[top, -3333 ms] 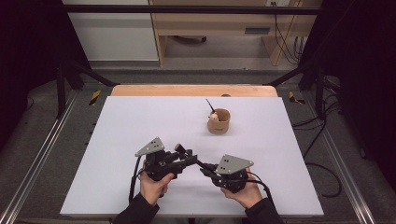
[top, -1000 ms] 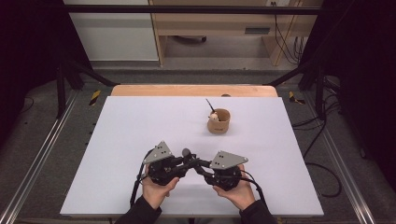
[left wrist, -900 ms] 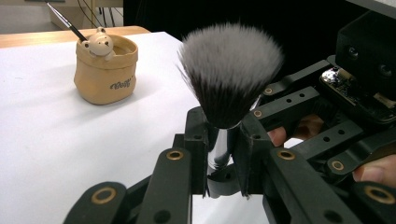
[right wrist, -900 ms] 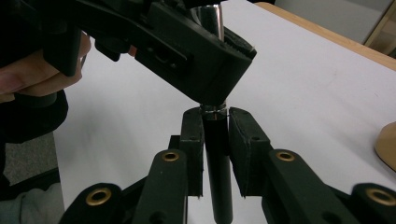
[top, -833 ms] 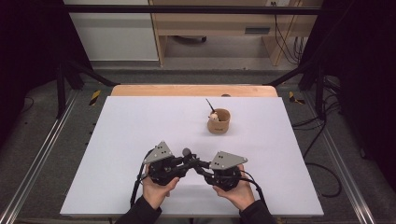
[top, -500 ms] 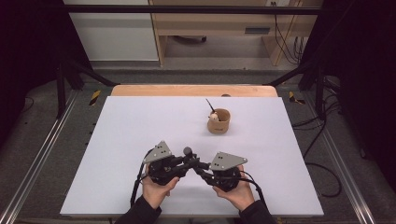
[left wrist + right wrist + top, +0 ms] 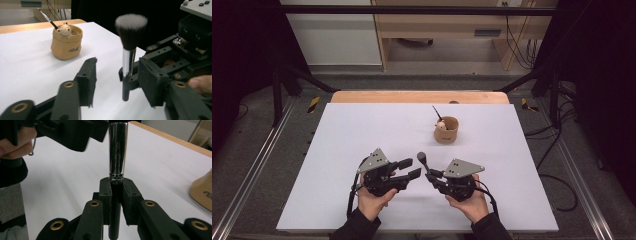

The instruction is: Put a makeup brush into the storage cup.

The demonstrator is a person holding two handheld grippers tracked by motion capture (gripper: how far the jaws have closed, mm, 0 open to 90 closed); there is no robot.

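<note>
Beside the right gripper's [image 7: 433, 175] brush [image 7: 129, 47], left gripper [image 7: 408, 169] newly open.

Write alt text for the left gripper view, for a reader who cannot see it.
A makeup brush stands upright, its black handle clamped by the right gripper, between the left gripper's open black fingers, which have just been opening and do not touch it. Behind, on the white table, sits a tan fabric pot holding a thin brush.

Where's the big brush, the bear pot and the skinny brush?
Big brush [image 7: 131, 30], left gripper view, on its bristles.
Bear pot [image 7: 66, 46], left gripper view, on its front wall.
Skinny brush [image 7: 47, 17], left gripper view, on its handle.
</note>
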